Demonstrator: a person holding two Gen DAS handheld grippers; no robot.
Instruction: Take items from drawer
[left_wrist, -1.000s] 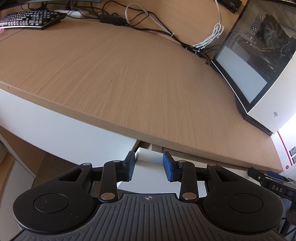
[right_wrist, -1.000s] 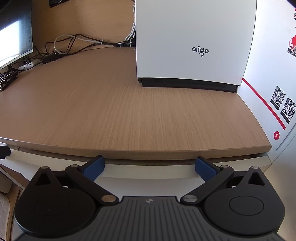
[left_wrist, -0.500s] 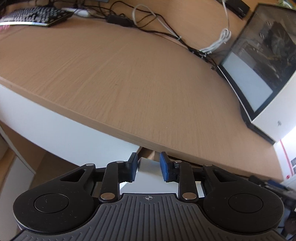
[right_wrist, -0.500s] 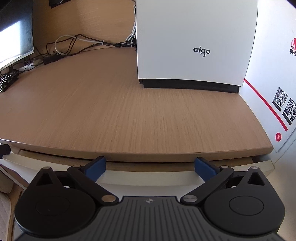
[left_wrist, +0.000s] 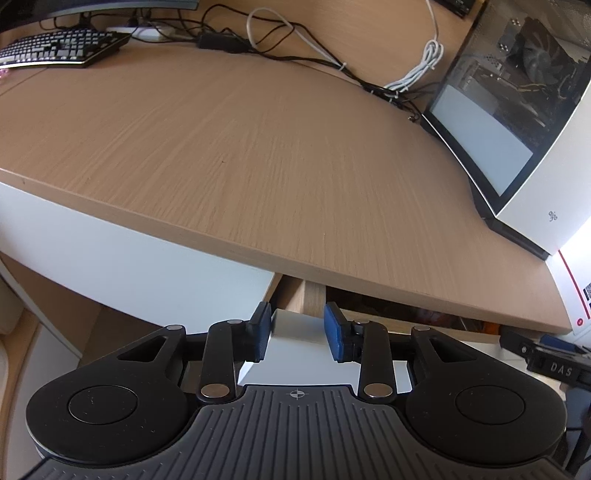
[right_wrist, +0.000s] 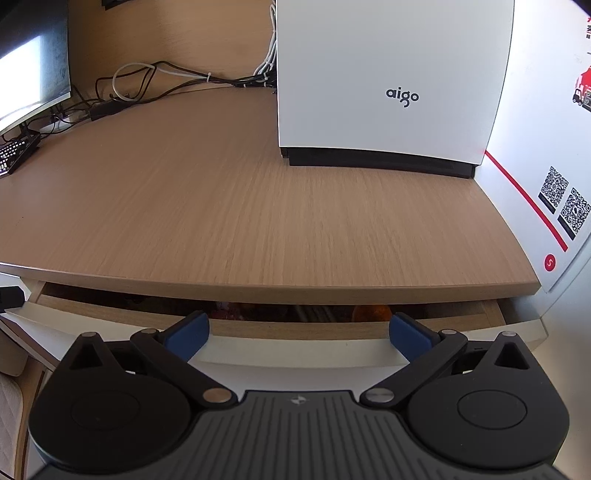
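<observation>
White and smooth, the drawer (left_wrist: 295, 332) front's corner sits between the blue pads of the left gripper (left_wrist: 298, 332) in the left wrist view. The pad at the left appears to touch the corner's side; a sliver of gap shows at the other pad, so whether the jaws truly clamp the front cannot be told. The drawer lies under the front edge of the desk (left_wrist: 258, 155), pulled out a little, with a pale wood inner wall showing behind the white front and a dark slot beyond it toward the right. The desk is light oak-grain laminate with a curved edge. On it, far back, lie a dark keyboard (left_wrist: 59, 48) and a tangle of black and white cables (left_wrist: 332, 59); at the right stands a white PC case (left_wrist: 517, 122) with a glass side.

In the right wrist view the right gripper (right_wrist: 298, 334) has its jaws spread wide, holding nothing, just in front of the drawer's (right_wrist: 295, 352) long white front. The drawer is open a narrow way beneath the desk (right_wrist: 258, 206); its wood-lined rim runs straight across, and in the shadowed gap sit dim reddish and orange items (right_wrist: 369, 313), too dark to name. Behind, the case (right_wrist: 391, 81) shows a matte white face marked "aigo" on a black base. A white board with a red stripe and QR codes (right_wrist: 561, 203) leans at the right, and a monitor (right_wrist: 33, 74) glows at the left.
</observation>
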